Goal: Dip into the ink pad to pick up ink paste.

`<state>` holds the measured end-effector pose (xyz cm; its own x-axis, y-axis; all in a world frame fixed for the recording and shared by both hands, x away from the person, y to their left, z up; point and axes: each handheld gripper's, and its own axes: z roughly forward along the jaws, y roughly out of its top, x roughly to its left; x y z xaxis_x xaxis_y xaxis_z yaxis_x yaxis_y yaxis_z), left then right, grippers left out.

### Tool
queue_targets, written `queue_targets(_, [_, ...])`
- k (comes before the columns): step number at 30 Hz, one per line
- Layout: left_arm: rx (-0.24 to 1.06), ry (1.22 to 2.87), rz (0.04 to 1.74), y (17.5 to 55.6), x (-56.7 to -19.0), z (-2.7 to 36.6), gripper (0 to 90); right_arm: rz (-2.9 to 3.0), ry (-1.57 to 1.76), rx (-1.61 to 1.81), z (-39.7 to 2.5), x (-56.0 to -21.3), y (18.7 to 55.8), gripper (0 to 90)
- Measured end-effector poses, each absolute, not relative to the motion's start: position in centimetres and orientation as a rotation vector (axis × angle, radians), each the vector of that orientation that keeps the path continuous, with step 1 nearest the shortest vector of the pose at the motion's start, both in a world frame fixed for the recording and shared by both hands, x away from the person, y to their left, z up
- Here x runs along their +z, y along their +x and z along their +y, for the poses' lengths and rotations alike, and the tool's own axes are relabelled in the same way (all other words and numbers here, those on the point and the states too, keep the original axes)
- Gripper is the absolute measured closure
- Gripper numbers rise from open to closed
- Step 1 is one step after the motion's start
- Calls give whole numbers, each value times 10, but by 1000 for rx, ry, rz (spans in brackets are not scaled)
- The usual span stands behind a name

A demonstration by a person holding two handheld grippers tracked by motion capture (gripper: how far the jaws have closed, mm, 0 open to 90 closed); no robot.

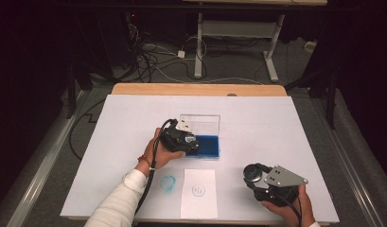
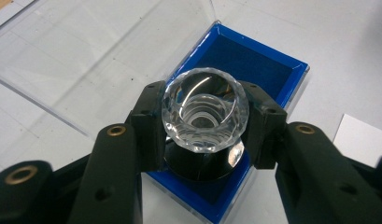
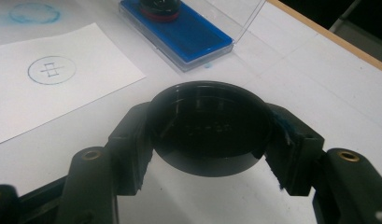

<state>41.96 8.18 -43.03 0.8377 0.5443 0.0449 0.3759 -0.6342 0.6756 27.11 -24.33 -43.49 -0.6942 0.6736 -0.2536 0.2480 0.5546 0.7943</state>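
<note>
Pressing the stamp point(image 2: 205, 116) into the ink pad point(image 2: 254, 65), left fingers point(image 2: 146, 126) clamp its handle. Right fingers point(image 3: 128, 140) grip the black cap point(image 3: 209, 126). Tilting risks uneven inking.

The setting is a lab or recording studio. A wooden-edged table covered with a white sheet point(image 1: 276, 123) stands on grey carpet, surrounded by dark curtained walls. Behind the table, loose black and white cables point(image 1: 158, 56) run across the floor beside a white metal-legged desk frame point(image 1: 238, 33). Aluminium rails point(image 1: 35, 170) flank the table.
</note>
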Motion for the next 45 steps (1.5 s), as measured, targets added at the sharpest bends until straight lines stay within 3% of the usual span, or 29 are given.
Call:
queue_targets(13, [343, 2299, 613, 414, -427, 84, 543, 2239, 753, 1011, -245, -437, 273, 385])
queue_targets(33, [416, 2177, 501, 376, -400, 103, 544, 2153, 806, 1024, -253, -435, 270, 384])
queue_targets(45, [416, 2201, 456, 357, -390, 118, 544, 2160, 794, 1023, -251, -436, 269, 384])
